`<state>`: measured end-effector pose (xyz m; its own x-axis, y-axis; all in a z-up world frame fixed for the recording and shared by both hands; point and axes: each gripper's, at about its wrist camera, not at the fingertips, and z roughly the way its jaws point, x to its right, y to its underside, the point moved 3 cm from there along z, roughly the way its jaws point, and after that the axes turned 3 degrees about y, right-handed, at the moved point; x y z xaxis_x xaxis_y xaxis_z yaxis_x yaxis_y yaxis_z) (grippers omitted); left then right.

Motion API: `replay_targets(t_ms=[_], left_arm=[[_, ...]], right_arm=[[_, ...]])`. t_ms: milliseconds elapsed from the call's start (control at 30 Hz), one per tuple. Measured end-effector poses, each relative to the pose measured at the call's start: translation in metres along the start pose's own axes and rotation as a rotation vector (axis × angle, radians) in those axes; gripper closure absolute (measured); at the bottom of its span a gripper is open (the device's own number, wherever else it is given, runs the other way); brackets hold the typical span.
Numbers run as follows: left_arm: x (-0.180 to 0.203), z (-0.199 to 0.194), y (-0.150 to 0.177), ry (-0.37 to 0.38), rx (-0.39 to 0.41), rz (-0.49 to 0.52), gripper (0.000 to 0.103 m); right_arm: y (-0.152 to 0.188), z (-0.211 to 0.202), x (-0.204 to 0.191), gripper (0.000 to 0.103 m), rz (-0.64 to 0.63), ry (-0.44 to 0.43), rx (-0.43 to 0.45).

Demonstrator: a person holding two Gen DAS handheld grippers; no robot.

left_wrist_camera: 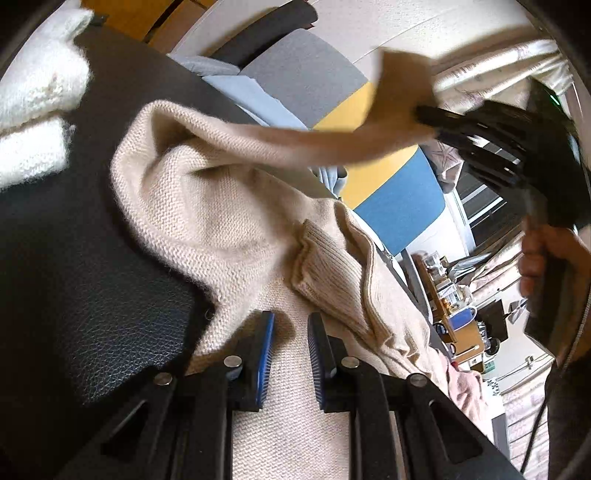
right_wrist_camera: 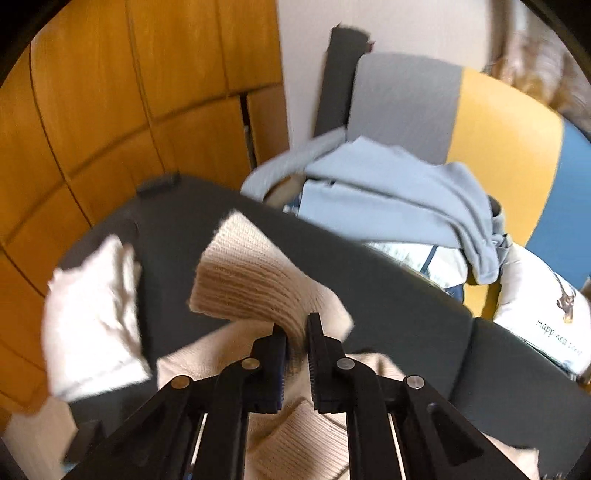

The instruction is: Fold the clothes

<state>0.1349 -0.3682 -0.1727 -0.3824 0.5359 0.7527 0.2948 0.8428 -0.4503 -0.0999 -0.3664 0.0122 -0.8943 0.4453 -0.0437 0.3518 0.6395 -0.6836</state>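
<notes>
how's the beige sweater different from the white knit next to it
The beige sweater is spread out unfolded, one sleeve lifted by the right gripper; the white knit lies folded in a compact block, untouched. Beige is tan, the other near white. Both are knitwear on the dark surface.

A chair with a gray, yellow and blue panelled back (right_wrist_camera: 480, 122) stands against a pale wall (right_wrist_camera: 406, 26), beside orange wooden cabinet doors (right_wrist_camera: 129, 92). A printed white cushion (right_wrist_camera: 546, 306) rests on its seat. Nearer, a dark, leather-grained surface (left_wrist_camera: 92, 277) fills the foreground, while in the left wrist view a cluttered wooden shelf (left_wrist_camera: 454, 306) stands low in the background beyond its edge.
</notes>
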Motion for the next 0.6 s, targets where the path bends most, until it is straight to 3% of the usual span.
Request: replay_targets(t_ms=[133, 267, 333, 467, 600], left_arm=[[-0.007, -0.003, -0.019, 0.023, 0.013, -0.104, 0.079], [-0.014, 0.002, -0.026, -0.006, 0.020, -0.111, 0.079], [-0.009, 0.005, -0.022, -0.024, 0.030, -0.064, 0.081], [0.003, 0.010, -0.017, -0.068, 0.032, -0.012, 0.081], [-0.003, 0.000, -0.015, -0.042, 0.044, -0.023, 0.081]], right_arm=[[-0.011, -0.032, 0.014, 0.094, 0.054, -0.019, 0.073], [-0.002, -0.071, 0.043, 0.095, 0.148, -0.038, 0.163], [0.017, -0.088, 0.065, 0.095, 0.212, -0.048, 0.194], [0.081, -0.084, 0.110, 0.091, 0.392, -0.113, 0.135], [0.121, -0.043, 0.119, 0.091, 0.566, -0.333, 0.054]])
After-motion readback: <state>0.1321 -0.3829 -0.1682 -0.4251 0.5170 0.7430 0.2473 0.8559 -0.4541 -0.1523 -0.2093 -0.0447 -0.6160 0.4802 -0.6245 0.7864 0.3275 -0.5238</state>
